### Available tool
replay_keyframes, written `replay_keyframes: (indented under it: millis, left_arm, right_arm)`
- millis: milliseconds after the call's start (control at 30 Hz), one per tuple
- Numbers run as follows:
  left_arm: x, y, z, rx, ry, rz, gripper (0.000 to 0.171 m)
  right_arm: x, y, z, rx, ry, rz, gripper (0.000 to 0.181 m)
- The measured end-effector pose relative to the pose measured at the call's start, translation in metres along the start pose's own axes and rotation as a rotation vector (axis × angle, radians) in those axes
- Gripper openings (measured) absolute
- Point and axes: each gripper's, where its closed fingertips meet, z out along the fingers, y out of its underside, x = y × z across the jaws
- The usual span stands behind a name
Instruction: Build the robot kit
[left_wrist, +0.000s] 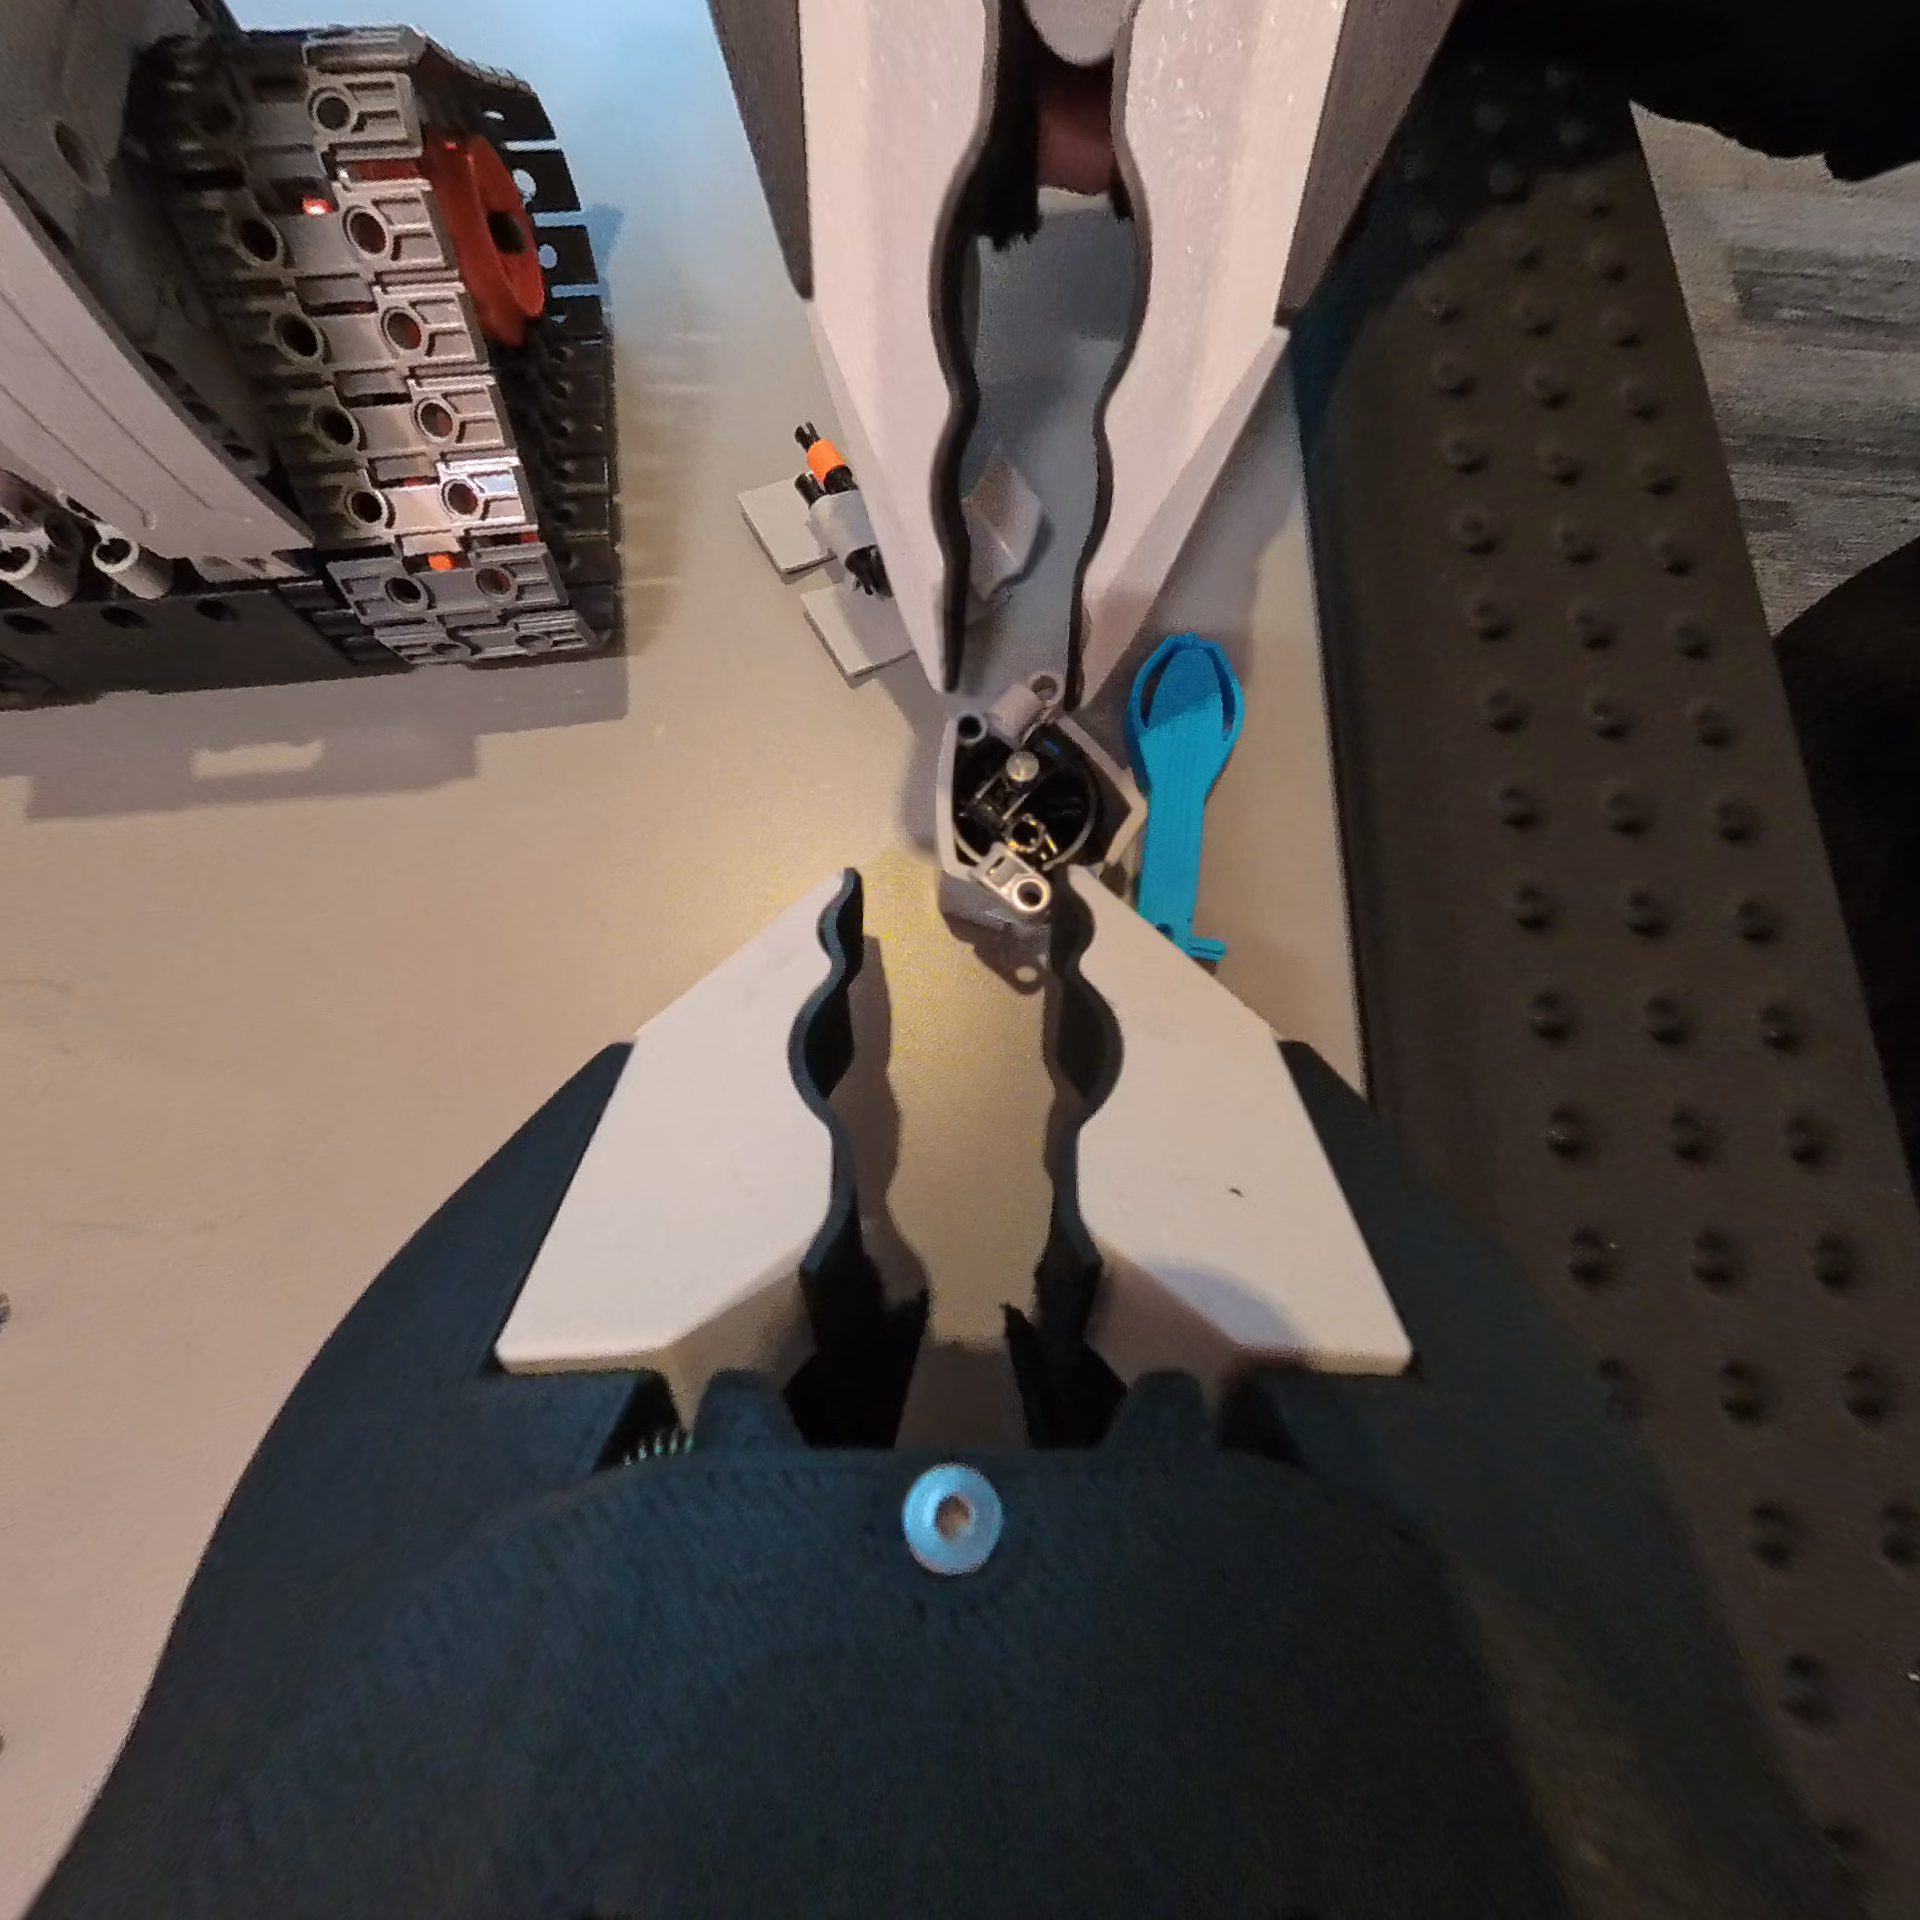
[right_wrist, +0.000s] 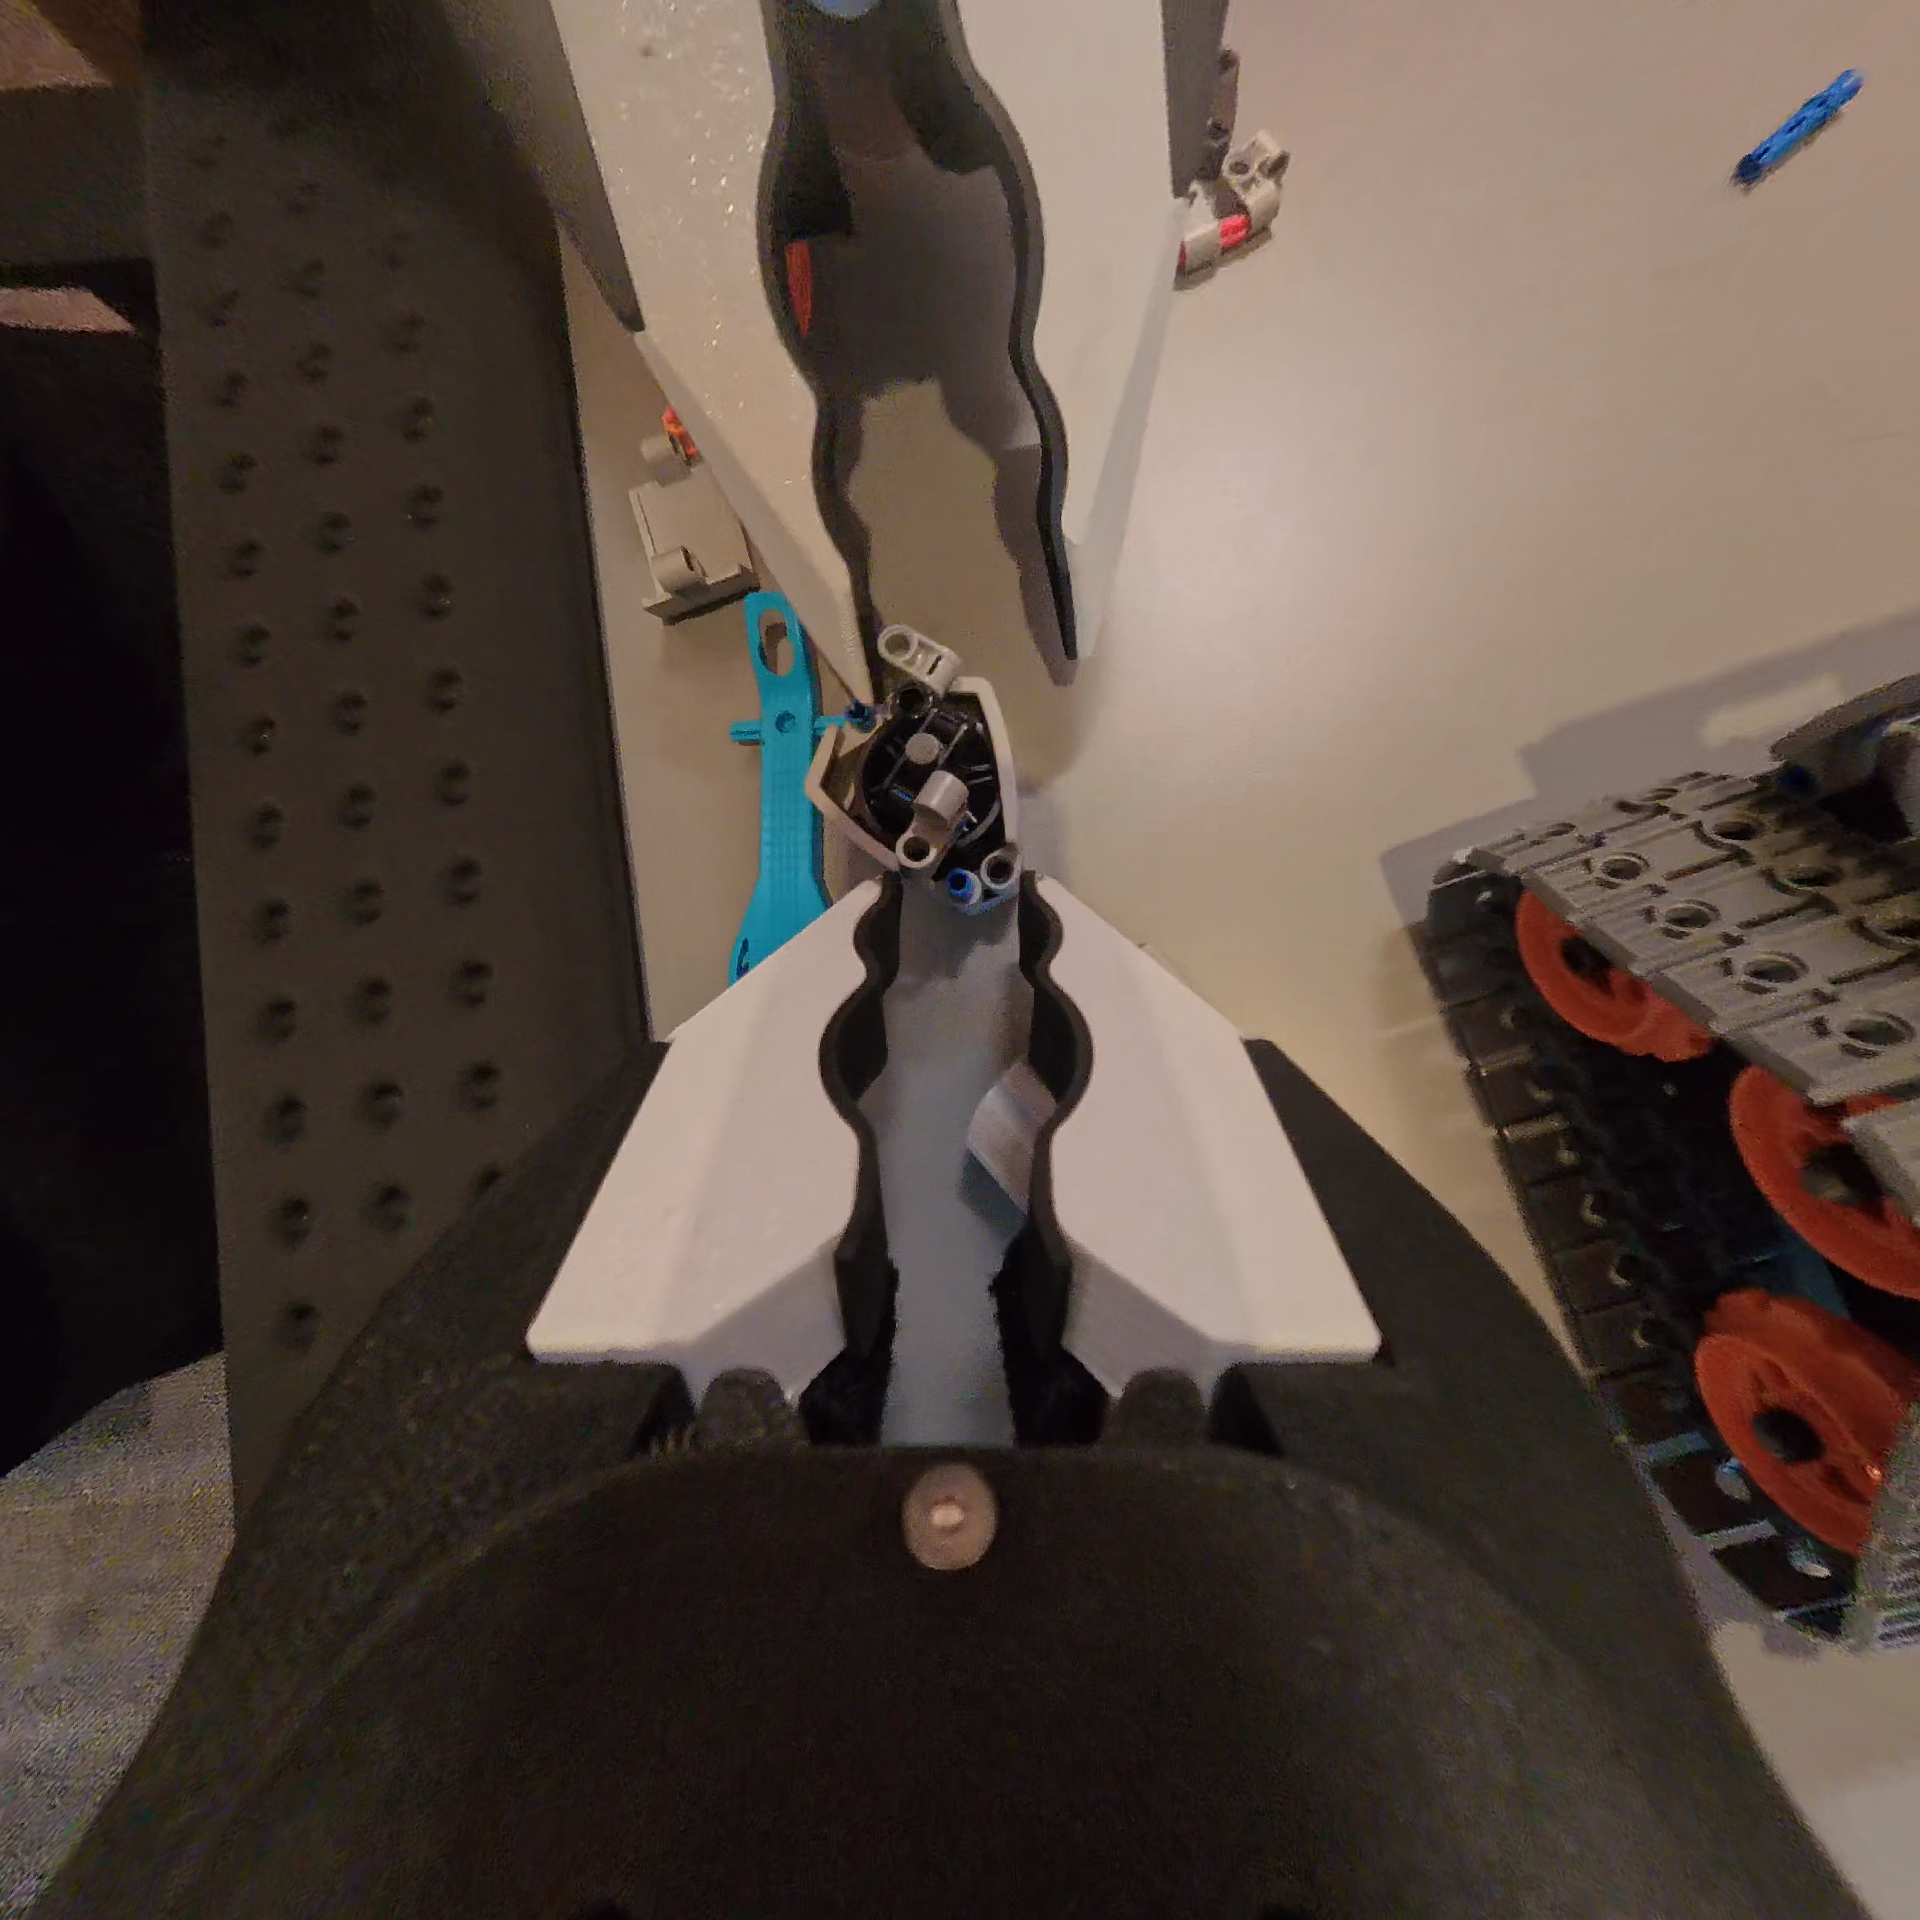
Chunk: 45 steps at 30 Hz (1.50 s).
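Small brick assembly (right_wrist: 914, 779) (grey shell, black round core, grey connectors, blue pins at its near end) was up off the table (left_wrist: 312, 1039), between the two grippers. Right gripper (right_wrist: 961, 904) was clamped on it: a grey panel ran back between its fingers, and the core stuck out past the tips. Left gripper (left_wrist: 961, 894) faced it head-on with its jaws apart, bare table showing between them, and its tips were just short of the assembly's far end. One tip was very close to a grey connector there, but I couldn't tell whether it touched. My read on handling: light, rigid plastic, smooth enough to slip in the pads, and held together by press-fit joints, so side load or twist could pop a connector or pin. Best purchase looked like the flat sides of the grey shell or panel, not the protruding connectors or the black core. A teal lever tool (left_wrist: 1184, 769) lay flat on the table just right of the assembly in the left wrist view. Beyond it to the right was a black board (left_wrist: 1610, 831) covered with dimples. Far and left of the assembly were a few grey plates (left_wrist: 821, 520) with orange-and-black pins, near the right gripper's finger. A tracked vehicle (left_wrist: 416, 395) with grey treads and red-orange wheels sat well apart at far left. In the right wrist view, a loose blue pin (right_wrist: 1797, 140) and a grey-and-red connector (right_wrist: 1236, 197) lay at far right.
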Motion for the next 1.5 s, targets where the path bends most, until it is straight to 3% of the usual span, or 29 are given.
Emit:
replay_keyframes:
  millis: [300,500,667,800,1033,1333,1500]
  left_arm:
    - [0.010,-0.003,-0.006,0.007,0.034,-0.014,0.035]
    - [0.018,-0.001,0.004,-0.030,0.013,-0.061,0.046]
    - [0.009,-0.001,-0.001,-0.006,-0.059,-0.140,0.049]
    - [0.003,0.002,-0.007,-0.012,-0.137,-0.140,0.043]
    - [0.017,0.002,-0.012,0.013,-0.163,-0.175,0.052]
    - [0.020,0.015,0.001,-0.064,-0.226,-0.184,0.033]
    - [0.003,0.015,-0.003,-0.083,-0.260,-0.151,0.031]
  right_arm:
    - [0.005,-0.001,-0.006,0.015,0.010,-0.022,0.021]
    - [-0.002,0.008,0.001,-0.029,-0.034,-0.034,0.023]
    - [-0.013,0.005,0.009,-0.033,-0.061,-0.027,0.014]
    - [-0.018,0.003,0.010,-0.026,-0.080,-0.013,0.016]
    - [-0.010,0.002,0.010,-0.020,-0.024,-0.021,0.021]
    - [-0.007,0.001,0.021,-0.028,0.017,-0.013,0.016]
    - [0.007,-0.005,0.023,-0.009,0.079,0.040,0.015]
